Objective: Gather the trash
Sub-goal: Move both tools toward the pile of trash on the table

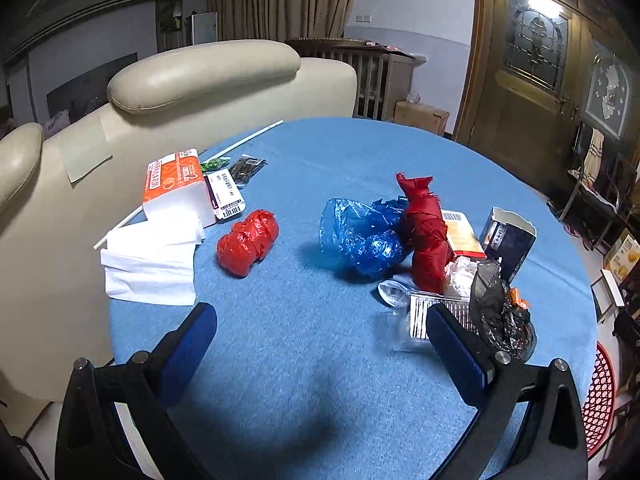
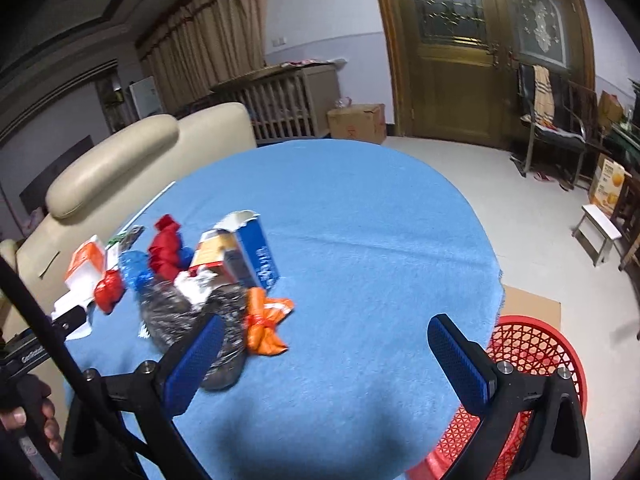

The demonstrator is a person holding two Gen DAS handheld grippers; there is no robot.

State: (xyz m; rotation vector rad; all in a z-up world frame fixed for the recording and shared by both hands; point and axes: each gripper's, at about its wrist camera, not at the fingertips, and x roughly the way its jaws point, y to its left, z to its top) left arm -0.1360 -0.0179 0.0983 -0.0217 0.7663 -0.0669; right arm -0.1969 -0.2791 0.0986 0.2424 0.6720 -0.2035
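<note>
Trash everywhere on the blue-clothed counter (image 1: 320,360), and both tools are empty. The left hand-held gripper (image 1: 322,322) hangs over bare cloth with its jaws spread wide, nothing between them; the right hand-held gripper (image 2: 326,338) is likewise wide open, its left finger just in front of the black plastic bag (image 2: 192,316).

The pile sits right of centre in the left view: a blue plastic bag (image 1: 360,236) touching an upright red bundle (image 1: 426,236), with a clear ridged tray (image 1: 436,312) and the black bag heaped against a torn dark carton (image 1: 510,240). A second red bundle (image 1: 248,242) lies apart toward the tissue pack (image 1: 176,188). The orange knotted bag (image 2: 264,320) lies against the black bag on its open side. The red mesh basket (image 2: 532,360) stands on the floor just past the counter's near right edge — probably where all this goes.

Risks? The bags are thin and crumpled, so a shallow pinch could slip, or catch a neighbour and drag it along. The upright red bundle and the carton look tippy; a nudge from a finger reaching into the heap could topple them. Loose tissues (image 1: 152,264) lie at the left edge by the sofa (image 1: 200,76), and a sweep there could push them off.

Room is generous — the near and far right parts of the cloth are bare, giving a clear path from the heap to the basket. The basket's rim sits below the cloth edge, so a release short of it would land on the floor.
</note>
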